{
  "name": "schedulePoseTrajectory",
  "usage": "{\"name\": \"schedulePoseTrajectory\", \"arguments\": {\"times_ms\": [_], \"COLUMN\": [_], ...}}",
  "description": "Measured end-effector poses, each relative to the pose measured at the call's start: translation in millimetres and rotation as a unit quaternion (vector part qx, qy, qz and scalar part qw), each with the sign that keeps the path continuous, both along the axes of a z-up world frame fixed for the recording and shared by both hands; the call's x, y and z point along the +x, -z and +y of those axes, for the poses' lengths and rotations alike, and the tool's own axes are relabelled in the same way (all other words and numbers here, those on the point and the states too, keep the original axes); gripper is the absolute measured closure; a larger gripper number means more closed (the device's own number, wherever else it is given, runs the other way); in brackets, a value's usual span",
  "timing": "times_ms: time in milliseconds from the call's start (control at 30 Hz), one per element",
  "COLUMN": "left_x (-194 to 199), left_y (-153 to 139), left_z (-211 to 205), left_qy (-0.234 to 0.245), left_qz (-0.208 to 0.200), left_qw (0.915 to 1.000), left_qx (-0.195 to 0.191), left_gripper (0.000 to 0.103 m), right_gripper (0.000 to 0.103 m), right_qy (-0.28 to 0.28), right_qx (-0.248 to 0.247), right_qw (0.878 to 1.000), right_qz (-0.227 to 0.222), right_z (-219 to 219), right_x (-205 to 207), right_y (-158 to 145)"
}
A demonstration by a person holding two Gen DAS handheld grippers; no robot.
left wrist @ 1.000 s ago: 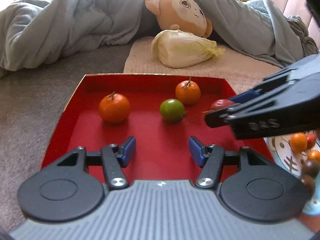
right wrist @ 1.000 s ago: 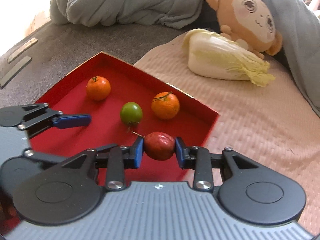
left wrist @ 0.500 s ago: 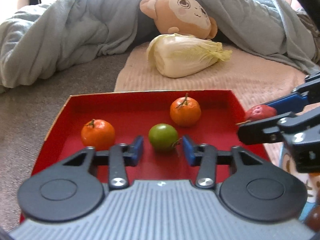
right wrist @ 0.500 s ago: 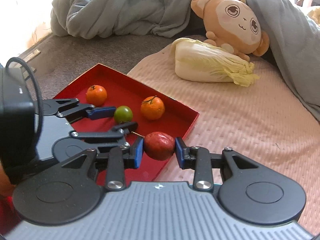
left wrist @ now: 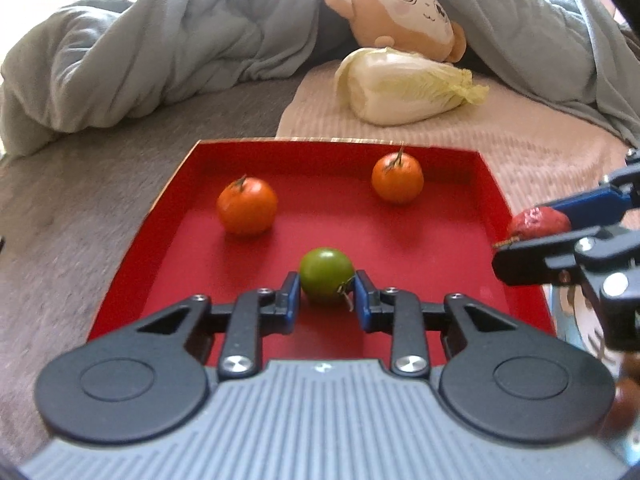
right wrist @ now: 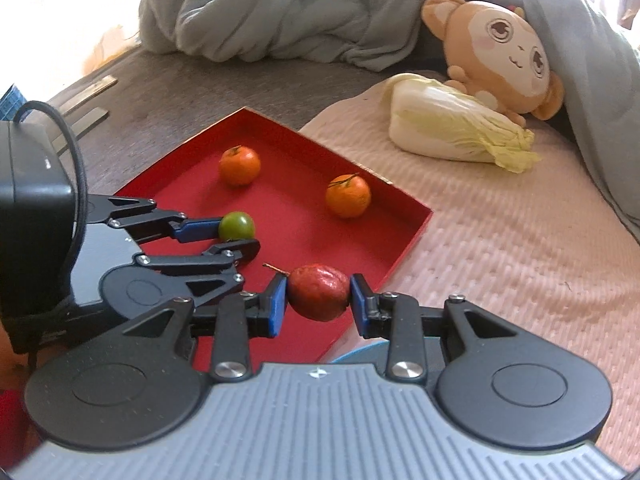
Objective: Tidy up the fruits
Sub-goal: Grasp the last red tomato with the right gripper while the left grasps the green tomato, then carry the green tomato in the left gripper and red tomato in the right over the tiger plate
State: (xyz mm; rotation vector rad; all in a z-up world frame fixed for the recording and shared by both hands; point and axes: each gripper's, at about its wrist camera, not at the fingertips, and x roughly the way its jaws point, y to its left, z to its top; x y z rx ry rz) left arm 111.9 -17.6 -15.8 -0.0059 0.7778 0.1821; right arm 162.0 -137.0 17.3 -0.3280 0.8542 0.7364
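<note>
A red tray (left wrist: 188, 248) (right wrist: 412, 232) lies on the bed with two orange mandarins (left wrist: 247, 205) (left wrist: 397, 178) in its far half. My left gripper (left wrist: 326, 300) (right wrist: 240, 236) is shut on a green fruit (left wrist: 326, 280) (right wrist: 237, 225) near the tray's front. My right gripper (right wrist: 318, 304) (left wrist: 540, 232) holds a wrinkled red fruit (right wrist: 319, 298) (left wrist: 538, 222) pinched between its blue pads, above the tray's right edge. In the right wrist view the mandarins (right wrist: 239, 165) (right wrist: 347, 196) sit apart inside the tray.
A napa cabbage (left wrist: 404, 86) (right wrist: 456, 128) and a plush monkey (left wrist: 400, 16) (right wrist: 500, 52) lie beyond the tray on a beige mat (right wrist: 520, 240). A grey-blue blanket (left wrist: 160, 52) is heaped behind. A patterned plate's rim (left wrist: 576, 320) with dark fruits shows at the right.
My left gripper closed from wide open onto the green fruit. The right gripper drew right and up with the red fruit, from over the tray to its right edge.
</note>
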Motion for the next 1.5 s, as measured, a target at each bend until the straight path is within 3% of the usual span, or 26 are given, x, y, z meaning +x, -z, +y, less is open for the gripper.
{"name": "schedulePoseTrajectory", "arguments": {"times_ms": [367,600,1167,1500], "left_x": [-52,-71,-85,-87], "left_y": [-10,-14,-22,-20], "left_z": [-7,-7,-1,-21], "left_qy": [-0.026,-0.04,-0.054,-0.04], "left_qz": [0.016,0.018,0.014,0.017], "left_qw": [0.9993,0.999,0.9984,0.9991], "left_qx": [0.019,0.009,-0.005,-0.001], "left_gripper": [0.072,0.072,0.072,0.072], "right_gripper": [0.065,0.065,0.065,0.065], "right_qy": [-0.035,-0.045,-0.018,-0.021], "right_qx": [-0.001,0.001,0.027,0.033], "right_qw": [0.999,0.999,0.999,0.999], "right_qz": [-0.002,-0.001,0.002,-0.001], "right_z": [7,6,-11,-8], "right_x": [-32,-52,-92,-97], "right_y": [-9,-14,-34,-34]}}
